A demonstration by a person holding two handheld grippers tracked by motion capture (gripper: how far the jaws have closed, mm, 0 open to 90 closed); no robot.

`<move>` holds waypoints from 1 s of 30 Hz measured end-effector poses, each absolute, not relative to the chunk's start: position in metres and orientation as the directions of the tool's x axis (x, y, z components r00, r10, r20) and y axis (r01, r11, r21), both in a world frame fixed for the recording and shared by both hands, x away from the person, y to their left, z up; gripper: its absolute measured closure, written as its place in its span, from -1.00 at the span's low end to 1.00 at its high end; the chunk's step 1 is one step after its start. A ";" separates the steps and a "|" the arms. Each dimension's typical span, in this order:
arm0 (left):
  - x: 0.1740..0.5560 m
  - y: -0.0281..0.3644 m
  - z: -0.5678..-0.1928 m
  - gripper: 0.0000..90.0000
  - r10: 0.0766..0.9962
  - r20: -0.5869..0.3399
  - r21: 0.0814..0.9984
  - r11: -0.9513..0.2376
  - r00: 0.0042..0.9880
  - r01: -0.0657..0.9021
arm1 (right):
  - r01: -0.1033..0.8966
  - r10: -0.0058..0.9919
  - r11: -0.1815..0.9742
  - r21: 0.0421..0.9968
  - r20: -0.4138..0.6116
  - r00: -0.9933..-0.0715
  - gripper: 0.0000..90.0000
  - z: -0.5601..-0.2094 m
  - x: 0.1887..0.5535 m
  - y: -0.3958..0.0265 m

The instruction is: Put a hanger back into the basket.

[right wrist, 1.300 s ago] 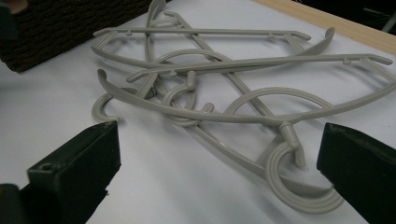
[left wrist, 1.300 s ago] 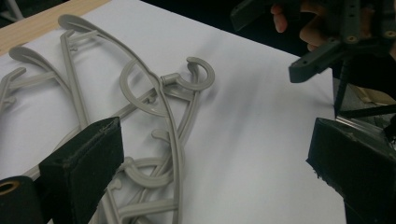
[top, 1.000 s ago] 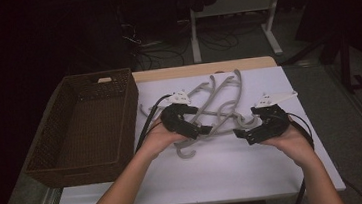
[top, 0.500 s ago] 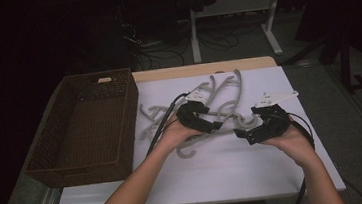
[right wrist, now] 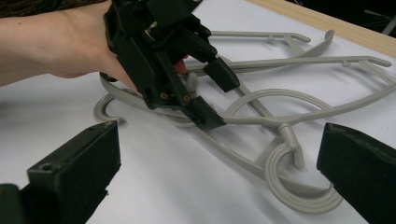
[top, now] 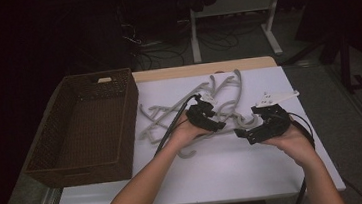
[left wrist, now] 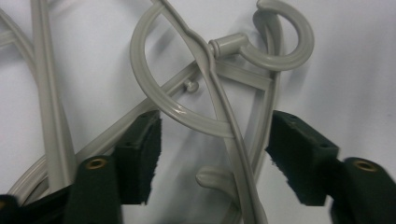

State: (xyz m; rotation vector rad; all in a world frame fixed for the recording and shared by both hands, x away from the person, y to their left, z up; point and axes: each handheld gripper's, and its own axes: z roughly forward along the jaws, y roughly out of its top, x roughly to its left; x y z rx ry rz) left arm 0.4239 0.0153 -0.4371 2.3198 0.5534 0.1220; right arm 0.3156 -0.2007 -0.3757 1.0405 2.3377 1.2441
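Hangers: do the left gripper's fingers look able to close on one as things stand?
Probably yes. The left gripper is open right over the grey hangers, with one hanger's arm running up between its fingers. Nothing blocks it, but the hangers are tangled, so others might lift too.

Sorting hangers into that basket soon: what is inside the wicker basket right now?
The wicker basket looks empty: its dark woven floor shows with nothing lying on it. The strip of floor just behind its near wall is hidden. The grey hangers all lie on the white table beside it.
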 end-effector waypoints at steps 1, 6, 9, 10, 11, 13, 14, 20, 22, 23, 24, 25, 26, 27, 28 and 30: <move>0.424 0.014 -0.438 -0.18 0.424 -0.070 0.676 -0.645 0.903 0.356 | 0.460 0.715 0.365 0.809 0.073 -0.695 -1.00 -0.376 0.316 -0.201; 0.426 0.008 -0.441 -0.02 0.434 -0.047 0.642 -0.677 0.900 0.360 | 0.459 0.715 0.363 0.811 0.074 -0.695 -1.00 -0.375 0.315 -0.201; 0.428 0.006 -0.442 0.08 0.433 -0.054 0.621 -0.691 0.900 0.371 | 0.458 0.714 0.362 0.812 0.074 -0.696 -1.00 -0.375 0.315 -0.202; 0.428 0.006 -0.442 0.11 0.433 -0.054 0.621 -0.691 0.900 0.371 | 0.458 0.714 0.362 0.812 0.075 -0.696 -1.00 -0.375 0.315 -0.202; 0.428 0.004 -0.443 0.13 0.430 -0.045 0.609 -0.704 0.902 0.366 | 0.458 0.714 0.362 0.812 0.074 -0.696 -1.00 -0.375 0.315 -0.202; 0.429 0.004 -0.443 0.17 0.428 -0.048 0.604 -0.707 0.902 0.368 | 0.457 0.714 0.362 0.812 0.074 -0.696 -1.00 -0.375 0.315 -0.202; 0.429 0.004 -0.443 0.17 0.429 -0.053 0.601 -0.708 0.902 0.372 | 0.457 0.714 0.363 0.812 0.074 -0.697 -1.00 -0.375 0.315 -0.202; 0.430 0.001 -0.443 0.32 0.432 -0.076 0.579 -0.715 0.899 0.393 | 0.458 0.714 0.362 0.812 0.074 -0.696 -1.00 -0.375 0.315 -0.201; 0.429 0.000 -0.443 0.38 0.435 -0.082 0.572 -0.716 0.897 0.399 | 0.458 0.713 0.365 0.810 0.073 -0.697 -1.00 -0.375 0.315 -0.201; 0.429 -0.001 -0.443 0.43 0.435 -0.083 0.569 -0.718 0.897 0.401 | 0.459 0.713 0.365 0.810 0.073 -0.697 -1.00 -0.375 0.315 -0.201; 0.429 -0.001 -0.443 0.47 0.435 -0.083 0.569 -0.718 0.897 0.401 | 0.459 0.713 0.365 0.810 0.073 -0.697 -1.00 -0.375 0.315 -0.201; 0.428 -0.002 -0.443 0.49 0.447 -0.079 0.573 -0.711 0.891 0.407 | 0.458 0.713 0.364 0.811 0.074 -0.698 -1.00 -0.375 0.315 -0.201; 0.428 -0.002 -0.443 0.52 0.447 -0.079 0.573 -0.711 0.891 0.407 | 0.458 0.713 0.364 0.811 0.074 -0.698 -1.00 -0.375 0.315 -0.201; 0.427 -0.002 -0.442 0.52 0.449 -0.079 0.574 -0.710 0.890 0.409 | 0.458 0.713 0.364 0.811 0.074 -0.697 -1.00 -0.375 0.315 -0.201; 0.427 -0.002 -0.442 0.56 0.453 -0.081 0.575 -0.707 0.888 0.412 | 0.458 0.713 0.363 0.811 0.074 -0.697 -1.00 -0.375 0.315 -0.201; 0.427 -0.003 -0.440 0.71 0.457 -0.072 0.575 -0.708 0.887 0.411 | 0.458 0.712 0.363 0.811 0.074 -0.698 -1.00 -0.375 0.315 -0.202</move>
